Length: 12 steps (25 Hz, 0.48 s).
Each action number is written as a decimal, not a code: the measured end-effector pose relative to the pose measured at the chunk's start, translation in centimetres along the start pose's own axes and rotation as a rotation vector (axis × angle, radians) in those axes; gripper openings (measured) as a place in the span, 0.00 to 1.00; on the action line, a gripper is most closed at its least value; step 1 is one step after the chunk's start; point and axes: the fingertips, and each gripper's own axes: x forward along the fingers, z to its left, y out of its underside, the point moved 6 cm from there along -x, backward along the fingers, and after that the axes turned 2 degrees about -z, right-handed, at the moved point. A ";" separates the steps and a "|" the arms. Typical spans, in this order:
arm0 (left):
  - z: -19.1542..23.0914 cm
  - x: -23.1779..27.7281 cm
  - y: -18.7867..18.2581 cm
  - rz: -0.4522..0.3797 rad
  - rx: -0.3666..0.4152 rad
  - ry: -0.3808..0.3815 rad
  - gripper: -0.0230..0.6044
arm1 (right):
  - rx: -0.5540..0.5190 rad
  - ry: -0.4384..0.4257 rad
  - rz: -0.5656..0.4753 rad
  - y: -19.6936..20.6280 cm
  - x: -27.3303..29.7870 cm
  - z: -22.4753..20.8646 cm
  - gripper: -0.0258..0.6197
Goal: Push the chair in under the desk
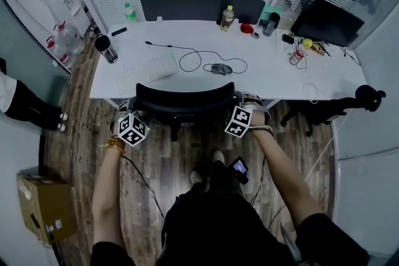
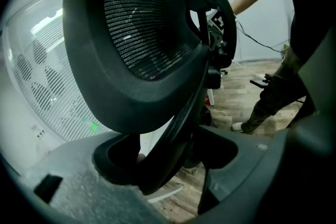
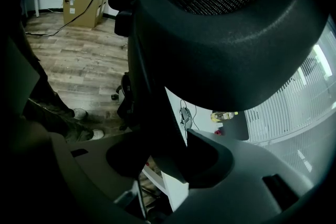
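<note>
right gripper (image 3: 168,157) on chair (image 1: 184,96) facing desk (image 1: 274,75)

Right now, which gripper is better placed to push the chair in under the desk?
Right, probably: the right gripper is clamped on the backrest edge, while the left gripper sits loose around its side.

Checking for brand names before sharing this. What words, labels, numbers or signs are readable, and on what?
None can be read.
Cardboard box: white label, print too small.
Yellow bottle, green bottle: labels blurred.
Keyboard: keys too small.
Marker cubes: black-and-white squares, no letters.
</note>
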 end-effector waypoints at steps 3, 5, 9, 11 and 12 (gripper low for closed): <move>-0.2 0.0 -0.1 -0.008 0.003 -0.004 0.55 | 0.004 0.006 -0.005 0.1 -0.1 0.1 0.36; -0.2 0.0 0.0 -0.014 0.006 -0.012 0.55 | 0.004 0.008 -0.008 0.1 -0.1 0.1 0.36; -0.2 0.1 0.1 -0.021 0.011 -0.018 0.55 | 0.003 0.011 -0.012 0.0 0.0 0.0 0.36; -0.1 0.1 0.1 -0.021 0.017 -0.016 0.55 | 0.002 0.009 -0.013 0.0 0.0 -0.1 0.36; -0.2 0.1 0.0 -0.017 0.021 -0.015 0.54 | 0.005 0.006 -0.017 0.0 0.0 -0.1 0.37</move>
